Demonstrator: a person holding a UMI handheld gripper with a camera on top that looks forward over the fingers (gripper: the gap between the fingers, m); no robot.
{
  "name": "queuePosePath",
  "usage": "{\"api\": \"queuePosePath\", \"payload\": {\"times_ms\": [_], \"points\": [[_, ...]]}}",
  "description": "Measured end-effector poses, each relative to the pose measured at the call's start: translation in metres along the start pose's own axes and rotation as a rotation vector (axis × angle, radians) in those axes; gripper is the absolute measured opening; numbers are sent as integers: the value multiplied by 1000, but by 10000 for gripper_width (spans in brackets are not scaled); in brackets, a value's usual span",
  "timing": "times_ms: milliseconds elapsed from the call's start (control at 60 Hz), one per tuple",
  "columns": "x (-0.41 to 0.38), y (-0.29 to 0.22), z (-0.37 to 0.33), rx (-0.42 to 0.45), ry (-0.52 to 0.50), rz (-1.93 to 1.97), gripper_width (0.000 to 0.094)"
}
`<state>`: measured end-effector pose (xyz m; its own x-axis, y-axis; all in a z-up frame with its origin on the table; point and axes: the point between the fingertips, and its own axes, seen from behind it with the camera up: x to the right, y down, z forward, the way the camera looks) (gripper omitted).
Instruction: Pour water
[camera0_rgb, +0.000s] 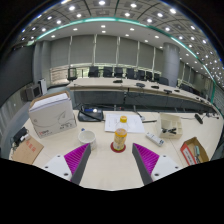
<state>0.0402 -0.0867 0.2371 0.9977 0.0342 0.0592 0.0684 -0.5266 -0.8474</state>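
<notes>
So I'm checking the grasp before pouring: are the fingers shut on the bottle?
No: the gripper is open, and the bottle stands on the table just ahead of the fingers, with gaps at both sides.

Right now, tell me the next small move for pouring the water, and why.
Probably ease the gripper straight forward toward the small bottle. Its fingers are open and hold nothing, and the bottle stands upright on the table just ahead of them, roughly on the line between the two pads. It must be gripped before any pouring.
</notes>
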Motion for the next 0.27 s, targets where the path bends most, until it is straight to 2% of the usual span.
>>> {"api": "queuePosePath", "payload": {"times_ms": [267], "points": [[-1, -2, -41, 21, 24, 11, 860]]}}
